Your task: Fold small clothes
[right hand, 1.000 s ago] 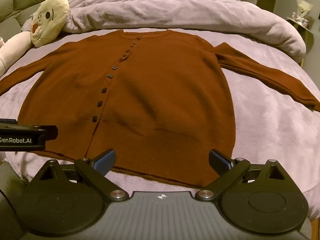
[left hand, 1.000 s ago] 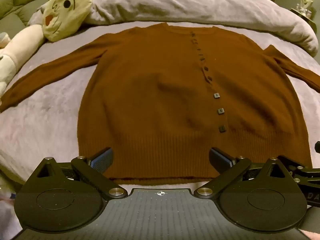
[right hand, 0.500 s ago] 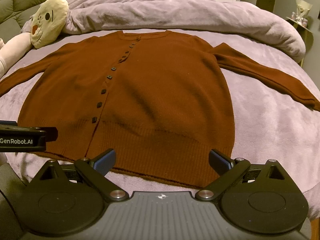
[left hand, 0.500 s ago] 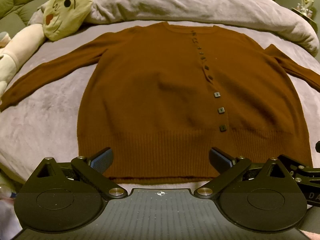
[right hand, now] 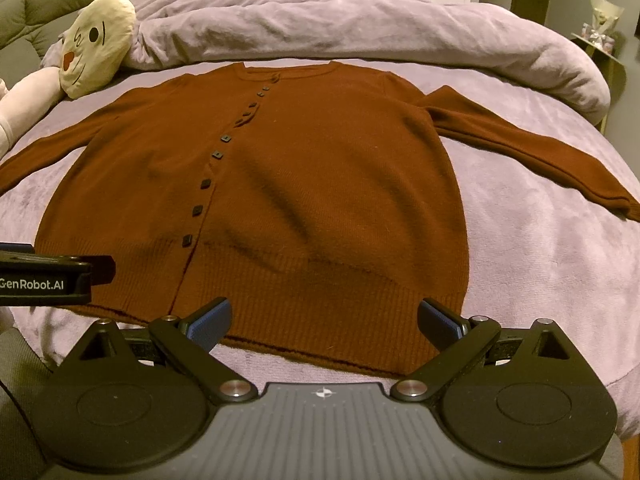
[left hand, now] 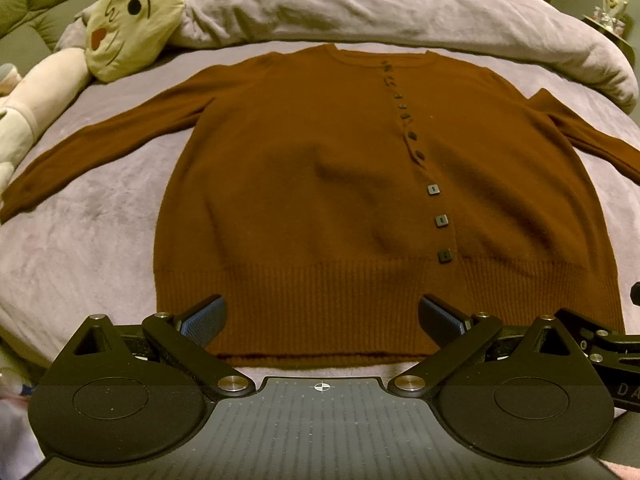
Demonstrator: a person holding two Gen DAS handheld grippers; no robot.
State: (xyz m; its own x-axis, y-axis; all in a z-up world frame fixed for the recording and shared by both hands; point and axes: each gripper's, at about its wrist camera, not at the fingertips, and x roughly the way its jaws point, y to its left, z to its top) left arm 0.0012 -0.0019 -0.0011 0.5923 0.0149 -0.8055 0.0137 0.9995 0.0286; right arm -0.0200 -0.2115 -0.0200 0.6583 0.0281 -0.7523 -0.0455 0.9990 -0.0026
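A cream plush toy with a stitched face (left hand: 132,20) rests at the bed's far left corner, beside a bunched lilac duvet (left hand: 400,12). A rust-brown knitted button cardigan (left hand: 320,200) lies flat on the lilac plush bedspread (left hand: 80,240), collar toward the far edge, ribbed hem at the near edge, sleeves spread sideways. The left gripper (left hand: 320,320) and right gripper (right hand: 324,320) hover over the hem, jaws wide and empty. Only the right wrist view shows the whole right sleeve (right hand: 540,152).
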